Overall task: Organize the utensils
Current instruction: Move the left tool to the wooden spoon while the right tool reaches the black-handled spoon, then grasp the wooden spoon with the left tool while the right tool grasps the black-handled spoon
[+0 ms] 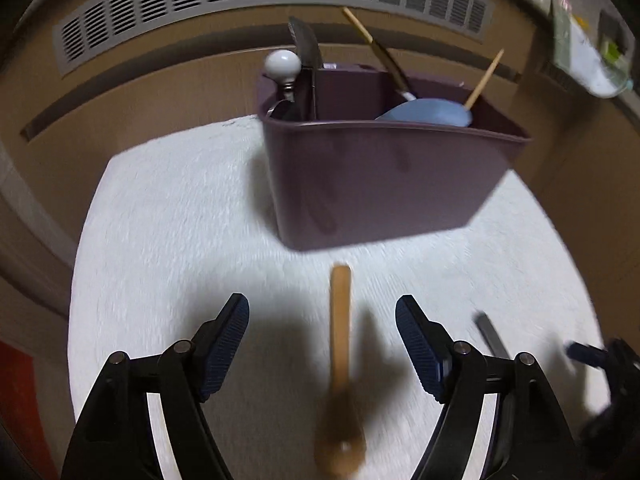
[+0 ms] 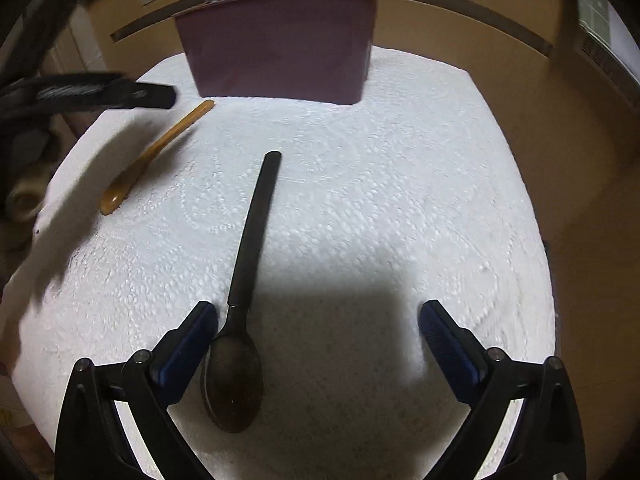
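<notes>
Both grippers are spread and grasp nothing — the left gripper (image 1: 322, 314) above one wooden spoon (image 1: 340, 376), the right gripper (image 2: 318, 316) tilted down beside one black spoon (image 2: 246, 292) — while one purple caddy (image 2: 280, 48) stands at upper centre.

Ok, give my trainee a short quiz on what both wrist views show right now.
1. True or false: the wooden spoon lies between the left tool's open jaws, untouched.
2. Which utensil lies by the right tool? A) fork B) black spoon C) whisk
3. Where does the purple caddy stand?

Key: 1 true. 2 B. 3 On the white towel, beyond both spoons.
</notes>
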Action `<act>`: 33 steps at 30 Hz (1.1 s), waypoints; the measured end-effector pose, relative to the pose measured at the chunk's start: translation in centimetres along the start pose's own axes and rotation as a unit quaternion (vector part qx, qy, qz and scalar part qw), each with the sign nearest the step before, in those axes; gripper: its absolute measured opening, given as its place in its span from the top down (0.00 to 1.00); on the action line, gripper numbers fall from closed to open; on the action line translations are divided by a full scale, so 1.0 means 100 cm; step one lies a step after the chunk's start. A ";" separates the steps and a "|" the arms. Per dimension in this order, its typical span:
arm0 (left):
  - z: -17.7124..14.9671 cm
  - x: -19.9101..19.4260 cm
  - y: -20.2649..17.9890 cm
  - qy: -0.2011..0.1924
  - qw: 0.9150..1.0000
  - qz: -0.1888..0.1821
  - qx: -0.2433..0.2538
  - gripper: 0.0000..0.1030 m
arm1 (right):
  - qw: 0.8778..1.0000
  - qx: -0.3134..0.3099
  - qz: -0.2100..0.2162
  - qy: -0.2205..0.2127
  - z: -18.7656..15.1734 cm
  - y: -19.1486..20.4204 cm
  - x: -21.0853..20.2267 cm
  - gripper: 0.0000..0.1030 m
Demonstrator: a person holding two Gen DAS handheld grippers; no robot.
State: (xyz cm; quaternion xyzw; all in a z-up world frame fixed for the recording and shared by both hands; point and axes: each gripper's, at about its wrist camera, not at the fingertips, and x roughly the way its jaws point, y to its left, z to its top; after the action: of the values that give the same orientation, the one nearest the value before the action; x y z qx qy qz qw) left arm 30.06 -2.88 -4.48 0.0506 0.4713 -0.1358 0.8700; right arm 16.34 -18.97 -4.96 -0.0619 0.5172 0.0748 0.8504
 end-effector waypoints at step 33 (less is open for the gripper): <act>-0.066 -0.014 -0.020 0.063 0.989 -0.124 0.046 0.38 | 0.999 -0.038 0.019 -0.010 -0.031 0.005 -0.014 0.00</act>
State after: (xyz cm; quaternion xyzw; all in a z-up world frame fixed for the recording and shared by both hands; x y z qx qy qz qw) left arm 23.42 -3.11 -6.91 0.0404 0.5211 -0.2610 0.8116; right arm 12.89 -19.16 -5.19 -0.0836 0.5062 0.1113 0.8511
